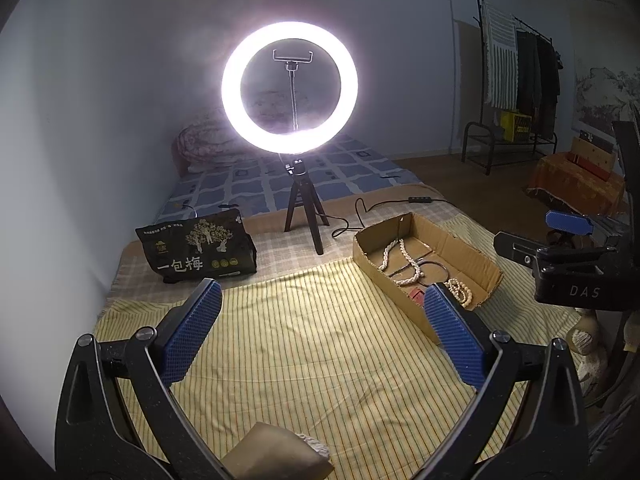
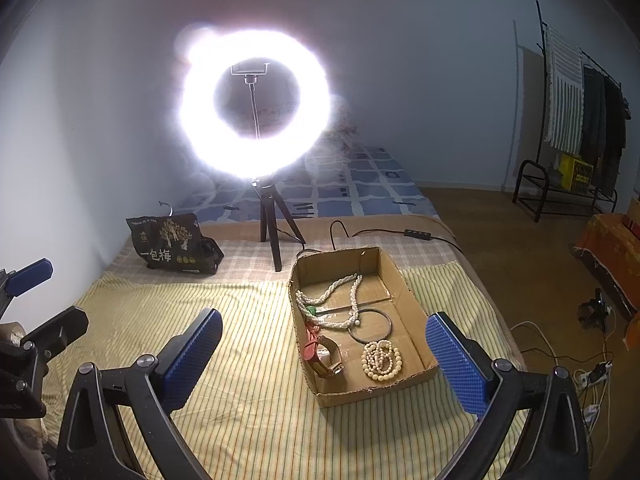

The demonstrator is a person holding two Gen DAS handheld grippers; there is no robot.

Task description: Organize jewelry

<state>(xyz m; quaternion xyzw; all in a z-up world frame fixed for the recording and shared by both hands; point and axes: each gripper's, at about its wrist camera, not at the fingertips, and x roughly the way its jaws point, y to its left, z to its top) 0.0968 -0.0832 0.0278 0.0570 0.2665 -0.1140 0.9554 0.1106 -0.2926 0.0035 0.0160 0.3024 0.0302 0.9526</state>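
1. Where the right wrist view is centred, a cardboard box (image 2: 404, 280) lies open-topped on the striped yellow cloth (image 2: 240, 420), just right of frame centre.
2. Inside the box, a long pearl necklace (image 2: 340, 292) occupies the upper left part; a dark bangle (image 2: 370, 326) lies just below it, at the middle.
3. A coiled bead bracelet (image 2: 382, 360) rests in the lower right part of the box, and a red-strapped watch (image 2: 324, 356) in the lower left part.
4. Right gripper (image 2: 324, 364): jaws spread wide, holding nothing, with the blue pads flanking the near end of the box in the frame.
5. Left gripper (image 1: 322, 336): jaws spread wide, holding nothing, above bare cloth; the box appears at centre right of its frame.
6. A lit ring light (image 2: 254, 104) on a small tripod (image 2: 276, 232) stands in the upper centre, behind the box.
7. A black snack bag (image 2: 172, 246) lies at centre left, well apart from the box.
8. A clothes rack (image 2: 576, 120) stands at the upper right edge.
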